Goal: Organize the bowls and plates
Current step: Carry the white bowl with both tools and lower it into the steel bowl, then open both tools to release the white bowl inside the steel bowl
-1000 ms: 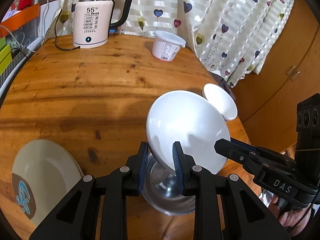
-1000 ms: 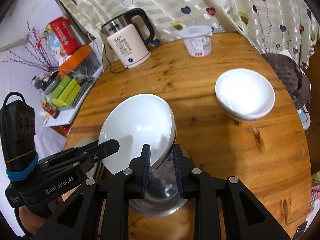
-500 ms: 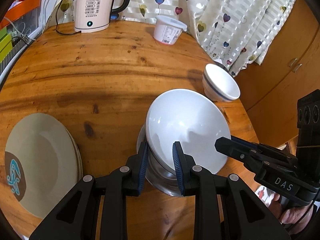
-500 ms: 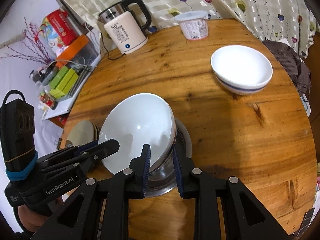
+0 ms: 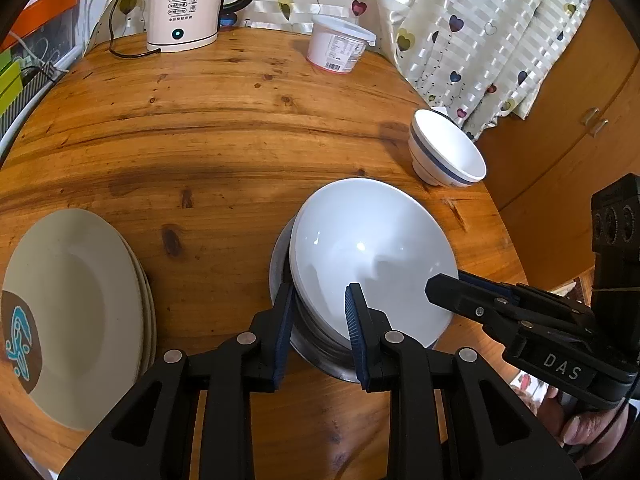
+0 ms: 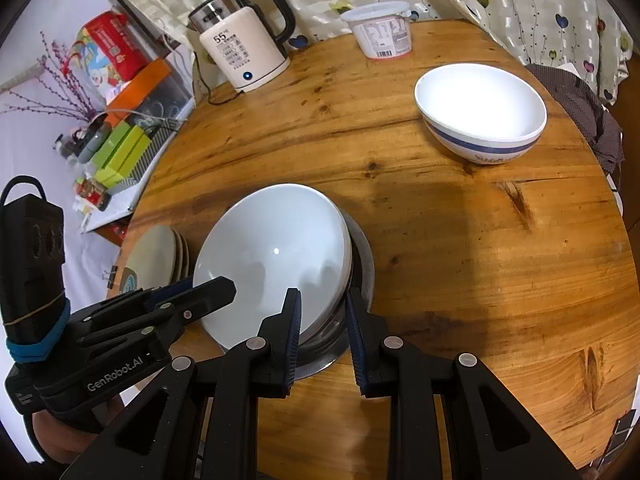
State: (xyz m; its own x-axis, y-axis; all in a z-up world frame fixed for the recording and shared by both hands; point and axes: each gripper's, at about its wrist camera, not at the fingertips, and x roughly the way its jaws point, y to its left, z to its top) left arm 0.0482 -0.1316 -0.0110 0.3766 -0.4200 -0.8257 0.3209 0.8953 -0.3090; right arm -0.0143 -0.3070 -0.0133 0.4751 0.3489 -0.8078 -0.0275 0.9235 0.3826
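Observation:
A large white bowl (image 5: 372,256) sits nested in a steel bowl (image 5: 280,264) on the round wooden table (image 5: 224,128). My left gripper (image 5: 318,308) has its jaws on either side of the white bowl's near rim, parted wider than before. My right gripper (image 6: 322,316) straddles the opposite rim of the white bowl (image 6: 272,256) and the steel bowl (image 6: 362,256). A blue-banded white bowl (image 5: 444,156) stands at the table's right edge; it also shows in the right wrist view (image 6: 480,112). Stacked cream plates (image 5: 68,312) lie at the left.
An electric kettle (image 5: 184,4) with its cord and a white plastic tub (image 5: 338,48) stand at the back of the table by the curtain. A shelf with boxes (image 6: 120,148) is off the table's left. Wooden cabinets (image 5: 580,120) are to the right.
Both grippers lowered the white bowl into the steel bowl on the table. Both pairs of jaws have widened around the rims.

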